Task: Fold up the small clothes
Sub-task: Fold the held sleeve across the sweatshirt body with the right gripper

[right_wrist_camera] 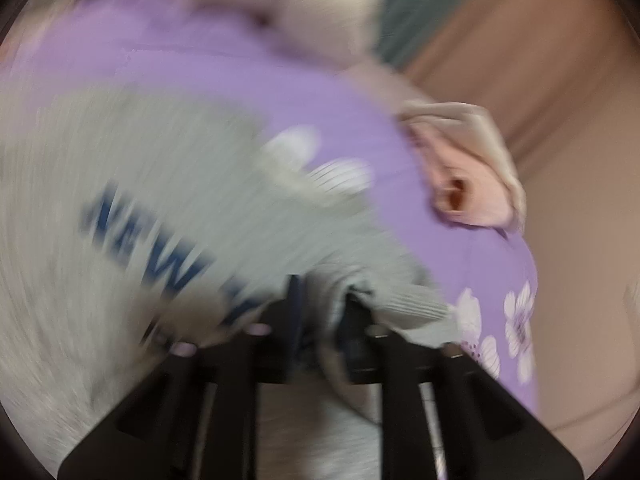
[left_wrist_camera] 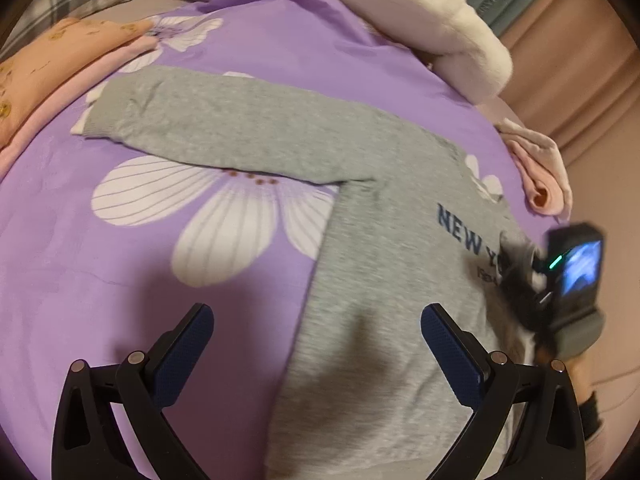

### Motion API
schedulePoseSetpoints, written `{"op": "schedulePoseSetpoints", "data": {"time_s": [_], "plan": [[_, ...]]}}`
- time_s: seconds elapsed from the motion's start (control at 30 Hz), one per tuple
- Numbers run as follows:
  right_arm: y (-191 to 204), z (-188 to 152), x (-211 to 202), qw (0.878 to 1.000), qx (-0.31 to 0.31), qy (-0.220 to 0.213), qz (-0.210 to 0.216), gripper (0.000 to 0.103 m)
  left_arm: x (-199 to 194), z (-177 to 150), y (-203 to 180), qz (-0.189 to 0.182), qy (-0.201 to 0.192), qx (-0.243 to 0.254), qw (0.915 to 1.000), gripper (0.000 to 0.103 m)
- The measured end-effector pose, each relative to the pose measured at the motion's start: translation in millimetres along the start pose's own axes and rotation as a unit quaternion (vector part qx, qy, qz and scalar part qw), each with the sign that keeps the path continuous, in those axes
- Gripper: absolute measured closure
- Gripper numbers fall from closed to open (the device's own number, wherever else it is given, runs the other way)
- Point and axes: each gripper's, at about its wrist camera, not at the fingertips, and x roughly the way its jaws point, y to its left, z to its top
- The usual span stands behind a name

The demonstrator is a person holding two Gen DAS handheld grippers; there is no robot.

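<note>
A small grey sweatshirt (left_wrist_camera: 372, 240) with dark blue "NEW Y..." lettering lies on a purple flowered bedsheet (left_wrist_camera: 120, 264). One sleeve (left_wrist_camera: 224, 128) stretches out to the left. My left gripper (left_wrist_camera: 316, 332) is open and empty, hovering over the sweatshirt's lower left edge. My right gripper (right_wrist_camera: 320, 304) is shut on the sweatshirt's other sleeve (right_wrist_camera: 384, 292), folded over the chest. The right wrist view is blurred by motion. The right gripper also shows in the left wrist view (left_wrist_camera: 520, 276) at the sweatshirt's right side.
A folded peach and pink pile (left_wrist_camera: 48, 76) lies at the far left. A white fluffy blanket (left_wrist_camera: 420, 20) lies at the back right. A rolled pink garment (left_wrist_camera: 540, 176) sits at the bed's right edge (right_wrist_camera: 520, 280), beyond which is bare floor.
</note>
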Motion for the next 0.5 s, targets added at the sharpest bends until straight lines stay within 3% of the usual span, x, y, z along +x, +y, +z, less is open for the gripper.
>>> {"op": "schedulePoseSetpoints", "data": {"time_s": [0.1,0.13,0.17,0.27,0.3,0.37,0.4,0.47,0.5], "plan": [[14.3,-15.5,-11.0,0.996,-0.067,-0.035,-0.049,0.039,0.0,1.1,4.3,-0.003,-0.002,-0.004,1.0,0.001],[11.4,-16.9,-15.1,0.996,-0.069,-0.038,-0.045,0.035,0.1,1.4,5.2,-0.002,-0.002,-0.006,1.0,0.001],[6.5,-19.0,-18.8,0.996,-0.067,-0.037,-0.035,0.027,0.3,1.6,6.3,-0.003,-0.002,-0.007,1.0,0.001],[-19.3,-29.6,-33.4,0.998,-0.052,-0.039,0.006,0.022,3.7,0.2,9.6,-0.01,0.001,-0.012,0.9999,0.001],[-32.4,-36.5,-37.8,0.998,-0.037,-0.032,0.045,0.013,4.6,-0.1,11.5,-0.01,0.002,-0.012,0.9999,0.001],[-45.5,-38.9,-42.8,0.993,0.008,-0.013,0.115,0.01,7.0,-0.7,15.5,-0.011,0.006,-0.015,0.9998,0.001],[-57.3,-43.8,-44.3,0.987,0.049,-0.007,0.15,0.01,8.4,-1.0,17.1,-0.014,0.009,-0.019,0.9997,0.001],[-88.7,-57.6,-45.9,0.958,0.17,-0.003,0.232,0.01,8.5,-1.6,18.9,-0.017,0.01,-0.021,0.9996,0.001],[-111.9,-72.2,-41.8,0.919,0.261,-0.001,0.295,0.01,8.2,-1.4,19.5,-0.016,0.009,-0.019,0.9996,0.001]]}}
